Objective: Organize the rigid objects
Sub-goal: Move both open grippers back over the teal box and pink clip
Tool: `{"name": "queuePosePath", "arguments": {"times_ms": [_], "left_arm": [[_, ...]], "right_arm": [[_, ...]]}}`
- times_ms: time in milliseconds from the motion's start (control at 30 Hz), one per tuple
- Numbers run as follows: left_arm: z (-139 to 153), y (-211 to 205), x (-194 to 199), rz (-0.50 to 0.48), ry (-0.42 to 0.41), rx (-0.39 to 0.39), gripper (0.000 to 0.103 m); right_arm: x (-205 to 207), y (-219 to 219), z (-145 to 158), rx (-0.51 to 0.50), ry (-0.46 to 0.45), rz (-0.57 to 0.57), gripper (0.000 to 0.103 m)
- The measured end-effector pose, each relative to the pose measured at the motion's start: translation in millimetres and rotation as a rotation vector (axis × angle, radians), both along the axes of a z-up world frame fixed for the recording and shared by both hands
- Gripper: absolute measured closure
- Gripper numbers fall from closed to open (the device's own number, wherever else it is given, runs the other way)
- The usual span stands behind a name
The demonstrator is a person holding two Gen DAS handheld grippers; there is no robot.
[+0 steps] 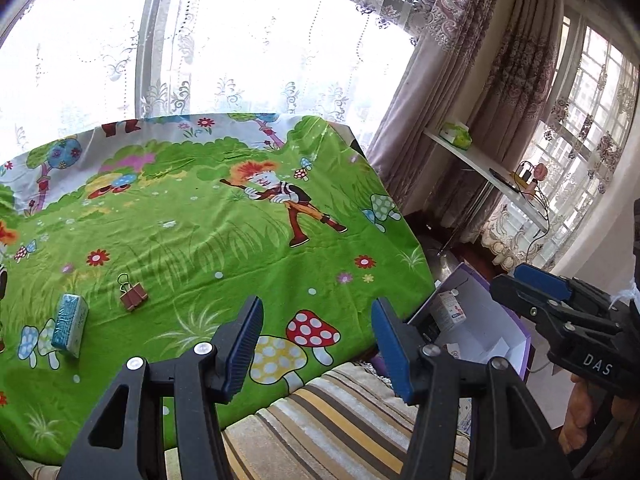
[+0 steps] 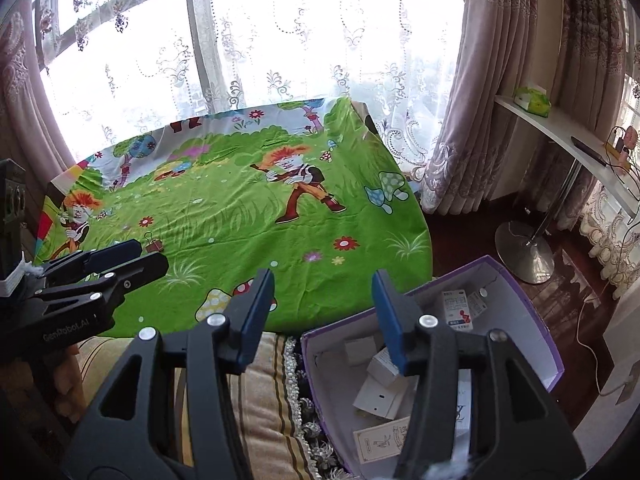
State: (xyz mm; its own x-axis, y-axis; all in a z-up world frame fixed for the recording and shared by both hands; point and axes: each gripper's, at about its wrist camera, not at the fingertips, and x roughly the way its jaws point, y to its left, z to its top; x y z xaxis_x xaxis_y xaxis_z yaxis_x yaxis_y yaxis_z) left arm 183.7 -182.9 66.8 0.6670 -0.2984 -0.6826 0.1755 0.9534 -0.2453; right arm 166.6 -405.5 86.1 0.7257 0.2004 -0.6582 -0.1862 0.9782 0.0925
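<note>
While both grippers hover near the tabletop's front edge, this is the layout:

Left gripper (image 1: 316, 344): jaws parted, nothing between them, over the front edge of the tabletop.
Right gripper (image 2: 322, 316): jaws released and empty, poised above the box's left rim.
Tabletop (image 1: 224, 240): covered by a green cartoon cloth with mushrooms and flowers.
Binder clip (image 1: 132, 294): reddish-brown, on the cloth, front left.
Small blue packet (image 1: 70, 326): on the cloth just left of the clip, apart from it.
Purple box (image 2: 532, 304): open, below the tabletop's right corner, white inside.
Box contents: a white medicine carton (image 2: 458, 310) against the far wall; other white cartons and printed cards nearer.
Striped cushion (image 1: 340, 412): yellow and brown, beneath the grippers, left of the box.
Background: lace curtains at a bright window; a white shelf (image 2: 560, 136) at right.
</note>
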Motion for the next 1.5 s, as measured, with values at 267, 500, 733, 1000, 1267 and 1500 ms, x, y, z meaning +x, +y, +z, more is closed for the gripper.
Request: {"name": "queuePosePath", "arguments": {"times_ms": [267, 500, 733, 1000, 1267, 1500], "left_arm": [[14, 33, 2, 0.122, -0.062, 0.142, 0.029], [24, 74, 4, 0.206, -0.154, 0.165, 0.028], [19, 133, 10, 0.29, -0.127, 0.156, 0.028], [3, 195, 9, 0.4, -0.089, 0.121, 0.028], [-35, 217, 22, 0.419, 0.036, 0.079, 0.03], [-76, 222, 35, 0.406, 0.171, 0.089, 0.039]], "right_arm": [[9, 47, 13, -0.027, -0.035, 0.046, 0.015], [14, 86, 19, -0.126, -0.102, 0.048, 0.005], [29, 115, 31, -0.062, -0.107, 0.104, 0.005], [50, 148, 30, 0.001, -0.081, 0.177, 0.005], [75, 184, 19, 0.019, -0.046, 0.198, 0.005], [92, 217, -1, -0.005, -0.012, 0.245, 0.005]]}}
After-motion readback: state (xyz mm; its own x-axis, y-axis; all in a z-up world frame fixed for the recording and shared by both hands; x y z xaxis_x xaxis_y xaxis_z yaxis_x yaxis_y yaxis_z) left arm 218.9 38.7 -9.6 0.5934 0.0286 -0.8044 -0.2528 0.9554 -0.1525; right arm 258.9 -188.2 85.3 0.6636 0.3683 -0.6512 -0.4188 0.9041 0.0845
